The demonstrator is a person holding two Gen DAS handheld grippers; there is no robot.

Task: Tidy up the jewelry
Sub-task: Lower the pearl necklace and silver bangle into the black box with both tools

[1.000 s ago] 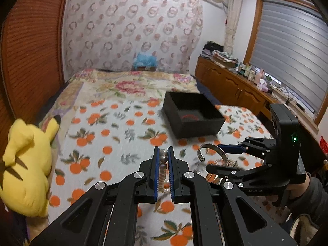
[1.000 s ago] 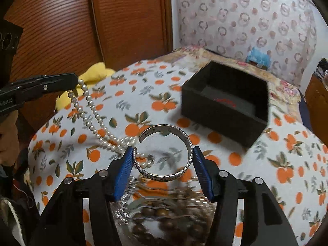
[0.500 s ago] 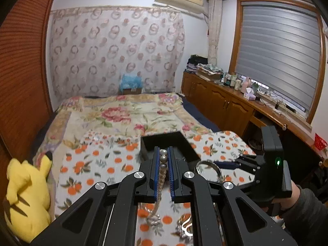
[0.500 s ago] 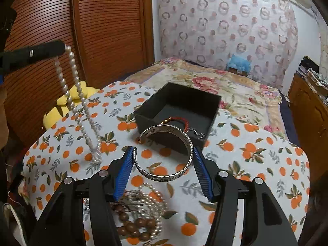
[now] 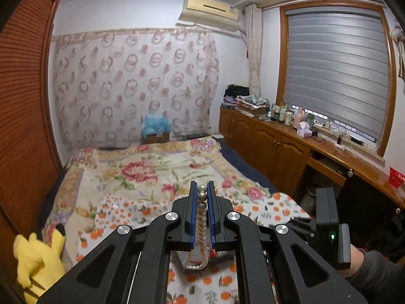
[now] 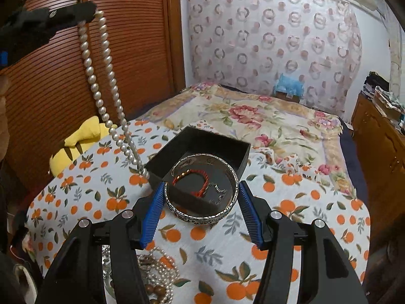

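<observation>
My left gripper point(image 5: 201, 190) is shut on a pearl necklace point(image 5: 201, 223), held high; the strand hangs in a loop below it. In the right wrist view the left gripper point(image 6: 83, 12) shows at top left with the pearl necklace point(image 6: 101, 76) dangling down to the near left corner of the black box point(image 6: 235, 149). My right gripper point(image 6: 200, 197) is shut on a silver bangle point(image 6: 202, 215), held level above the box's near side. A red cord bracelet point(image 6: 192, 177) and a thin silver chain lie inside the box.
The box stands on an orange-print cloth point(image 6: 303, 202) on a floral bed. More pearls and brown beads point(image 6: 157, 278) lie on the cloth below my right gripper. A yellow plush toy point(image 6: 78, 141) lies at the bed's left edge. Wooden cabinets point(image 5: 278, 147) run along the right.
My left gripper has risen, lifting the pearl necklace clear of the cloth and toward the box. My right gripper has carried the bangle forward over the box's near side.
</observation>
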